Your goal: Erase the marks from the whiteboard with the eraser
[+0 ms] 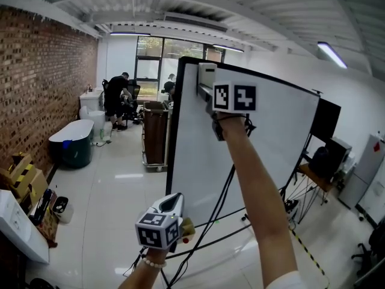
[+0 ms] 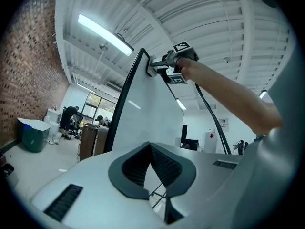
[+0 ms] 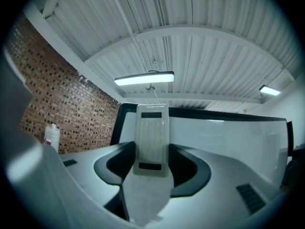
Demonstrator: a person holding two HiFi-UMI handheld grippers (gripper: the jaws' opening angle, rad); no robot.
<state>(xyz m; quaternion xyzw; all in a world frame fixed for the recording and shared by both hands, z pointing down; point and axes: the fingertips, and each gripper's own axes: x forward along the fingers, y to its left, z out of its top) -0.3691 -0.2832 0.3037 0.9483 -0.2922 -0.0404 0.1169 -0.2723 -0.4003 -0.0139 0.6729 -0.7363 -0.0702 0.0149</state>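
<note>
the right gripper [image 1: 210, 93] was raised at full arm's reach to the 11 o'clock corner of the board [image 1: 252, 161]. its fingers were clamped on the long sides of the eraser [image 1: 206, 76], a hold that left the whole wiping face free. the eraser's pale ribbed back faced that gripper's camera, so the wiping face was probably turned toward the board. its far end lay over the black frame at the top edge. it looked pressed there, though none of the views settled whether it touched. a start at the highest corner would suit strokes toward 3 o'clock or 6 o'clock across the face. no marks showed on the white face in any view, so the job seemed either nearly done or the marks too faint to see. the left gripper [image 1: 173, 201] hung low at 6 o'clock in the head view, well apart from the eraser, its fingers together at the tips with nothing between them. it pointed up at the board, idle and out of the working arm's way. the board stood on a thin-legged stand [image 1: 225, 188], so a hard push at the top corner might rock it.
</note>
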